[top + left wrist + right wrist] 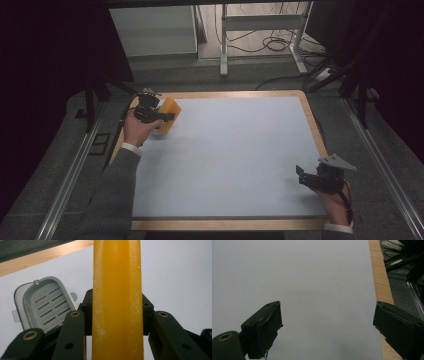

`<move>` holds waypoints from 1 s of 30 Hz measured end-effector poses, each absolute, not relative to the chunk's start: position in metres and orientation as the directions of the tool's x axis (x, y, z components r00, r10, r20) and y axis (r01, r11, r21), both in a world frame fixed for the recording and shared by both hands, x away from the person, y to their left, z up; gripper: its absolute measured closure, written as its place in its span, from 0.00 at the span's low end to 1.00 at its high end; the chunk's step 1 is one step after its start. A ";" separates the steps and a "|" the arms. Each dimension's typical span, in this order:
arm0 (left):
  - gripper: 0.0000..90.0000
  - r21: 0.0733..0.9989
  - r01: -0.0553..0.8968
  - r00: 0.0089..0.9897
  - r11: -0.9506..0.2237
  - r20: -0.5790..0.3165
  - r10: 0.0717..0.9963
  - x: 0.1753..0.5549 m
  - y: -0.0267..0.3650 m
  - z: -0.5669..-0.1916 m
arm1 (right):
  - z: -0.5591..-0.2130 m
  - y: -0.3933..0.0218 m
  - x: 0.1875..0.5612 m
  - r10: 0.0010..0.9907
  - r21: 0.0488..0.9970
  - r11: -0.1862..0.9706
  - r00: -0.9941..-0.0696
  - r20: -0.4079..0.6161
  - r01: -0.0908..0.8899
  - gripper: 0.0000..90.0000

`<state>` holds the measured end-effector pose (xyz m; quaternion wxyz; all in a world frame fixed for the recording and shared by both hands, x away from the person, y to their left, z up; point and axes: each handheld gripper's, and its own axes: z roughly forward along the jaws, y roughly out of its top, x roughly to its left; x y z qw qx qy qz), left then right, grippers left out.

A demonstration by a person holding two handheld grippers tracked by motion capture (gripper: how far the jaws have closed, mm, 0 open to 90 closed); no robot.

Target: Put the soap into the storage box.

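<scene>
The left gripper [161,117] is squeezing a yellow bar [117,300] that stands up tall between its jaws. A grey tray [45,305] with slots lies flat on the table [235,150], just beside and below this gripper. The right gripper [327,332] is wide open, holds nothing, and is far away.

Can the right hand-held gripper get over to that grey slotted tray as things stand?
Probably yes: the right hand-held gripper is open with bare mat ahead, though the grey slotted tray sits across the table beside the left hand-held gripper.

Lab: railed test table [310,107], floor cables [270,45]
</scene>
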<state>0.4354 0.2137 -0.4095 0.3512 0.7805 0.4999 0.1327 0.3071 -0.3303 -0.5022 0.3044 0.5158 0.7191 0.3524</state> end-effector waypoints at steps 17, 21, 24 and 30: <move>0.68 0.657 0.729 0.377 -0.190 -0.154 0.913 0.458 0.235 -0.417 | -0.503 -0.331 0.307 0.957 0.819 0.219 -0.282 -0.073 0.530 0.09; 0.68 0.658 0.733 0.364 -0.171 -0.167 0.916 0.461 0.237 -0.418 | -0.503 -0.331 0.307 0.957 0.820 0.218 -0.282 -0.072 0.529 0.09; 0.68 0.654 0.741 0.352 -0.154 -0.183 0.918 0.465 0.240 -0.418 | -0.503 -0.331 0.307 0.957 0.820 0.218 -0.282 -0.072 0.530 0.09; 0.68 0.647 0.753 0.320 -0.125 -0.193 0.928 0.472 0.244 -0.422 | -0.503 -0.332 0.307 0.957 0.820 0.216 -0.282 -0.070 0.530 0.09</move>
